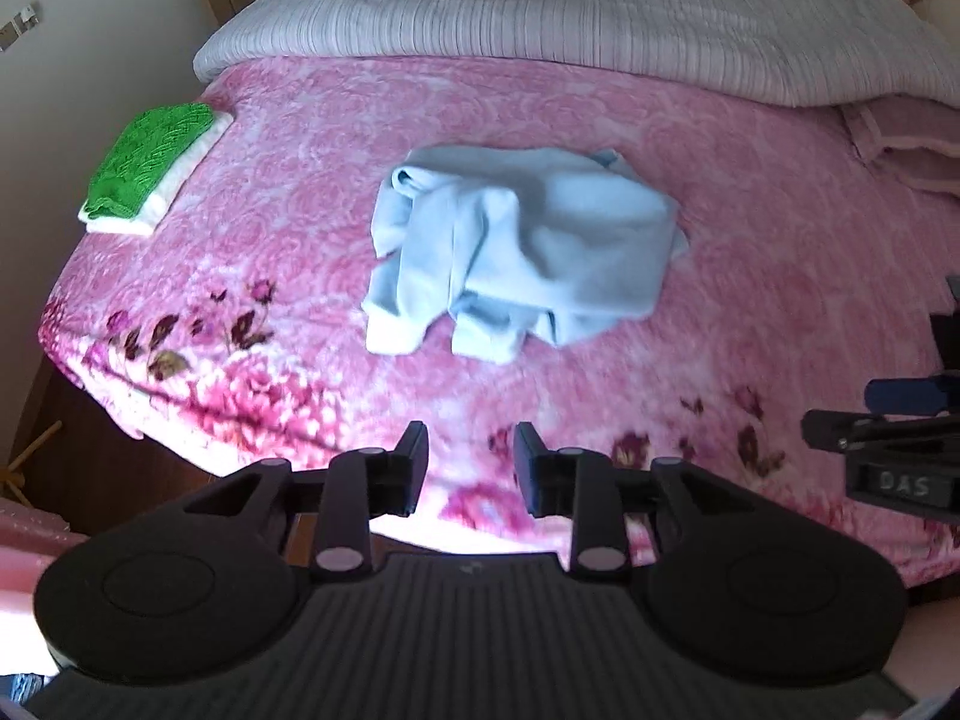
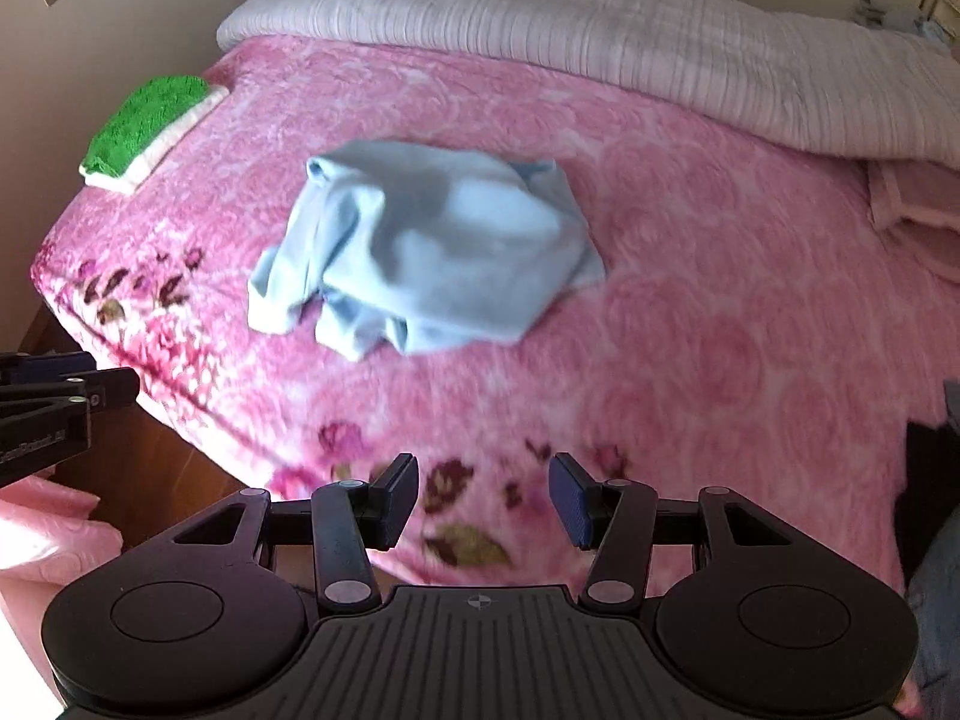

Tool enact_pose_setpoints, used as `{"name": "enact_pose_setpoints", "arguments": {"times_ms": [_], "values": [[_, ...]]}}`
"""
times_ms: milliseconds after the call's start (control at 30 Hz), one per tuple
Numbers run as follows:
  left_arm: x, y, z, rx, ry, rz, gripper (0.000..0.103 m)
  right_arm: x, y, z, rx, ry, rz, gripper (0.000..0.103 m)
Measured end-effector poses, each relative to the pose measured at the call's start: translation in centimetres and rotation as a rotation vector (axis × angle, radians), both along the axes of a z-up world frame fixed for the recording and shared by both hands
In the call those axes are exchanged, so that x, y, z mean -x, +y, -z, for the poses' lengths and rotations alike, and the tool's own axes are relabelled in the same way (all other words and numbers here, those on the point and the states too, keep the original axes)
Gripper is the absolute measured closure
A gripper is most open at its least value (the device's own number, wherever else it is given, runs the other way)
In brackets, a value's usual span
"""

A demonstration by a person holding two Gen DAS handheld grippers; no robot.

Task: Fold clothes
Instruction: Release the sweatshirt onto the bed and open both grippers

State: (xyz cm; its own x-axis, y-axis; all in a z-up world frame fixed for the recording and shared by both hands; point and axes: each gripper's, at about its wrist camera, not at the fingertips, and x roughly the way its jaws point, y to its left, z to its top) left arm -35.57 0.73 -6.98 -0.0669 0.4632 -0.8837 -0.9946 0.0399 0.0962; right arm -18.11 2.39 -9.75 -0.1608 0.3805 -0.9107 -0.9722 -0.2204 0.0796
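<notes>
A crumpled light blue garment (image 1: 516,246) (image 2: 420,246) lies in a heap in the middle of the pink floral bedspread (image 1: 750,276) (image 2: 720,330). My left gripper (image 1: 472,468) hovers open over the bed's near edge, well short of the garment, with nothing between its fingers. My right gripper (image 2: 483,501) is also open and empty, near the same edge, to the right of the left one. Each gripper shows at the side of the other's view: the right gripper (image 1: 888,426) and the left gripper (image 2: 66,402).
A folded green cloth (image 1: 150,162) (image 2: 144,123) rests on a folded white one (image 1: 157,203) at the bed's far left corner. A striped pale quilt (image 1: 540,6) (image 2: 570,30) covers the head of the bed. A folded pink blanket (image 1: 900,144) (image 2: 918,204) lies at the right.
</notes>
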Motion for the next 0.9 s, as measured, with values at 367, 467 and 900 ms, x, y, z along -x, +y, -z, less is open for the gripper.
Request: {"name": "enact_pose_setpoints", "arguments": {"times_ms": [367,467,900], "values": [[-1.0,-6.9,-0.7,-0.021,0.019,-0.011,0.073,-0.5,-7.0,0.3,-0.003,0.018,-0.012,0.051],[-1.4,-7.8,-1.4,-0.037,0.018,-0.004,0.073,-0.7,-8.0,-0.2,-0.018,0.024,-0.007,0.051],[-1.5,-6.8,-2.5,-0.078,-0.001,0.015,0.070,-1.3,-7.9,-2.3,-0.084,0.023,0.016,0.051]]}}
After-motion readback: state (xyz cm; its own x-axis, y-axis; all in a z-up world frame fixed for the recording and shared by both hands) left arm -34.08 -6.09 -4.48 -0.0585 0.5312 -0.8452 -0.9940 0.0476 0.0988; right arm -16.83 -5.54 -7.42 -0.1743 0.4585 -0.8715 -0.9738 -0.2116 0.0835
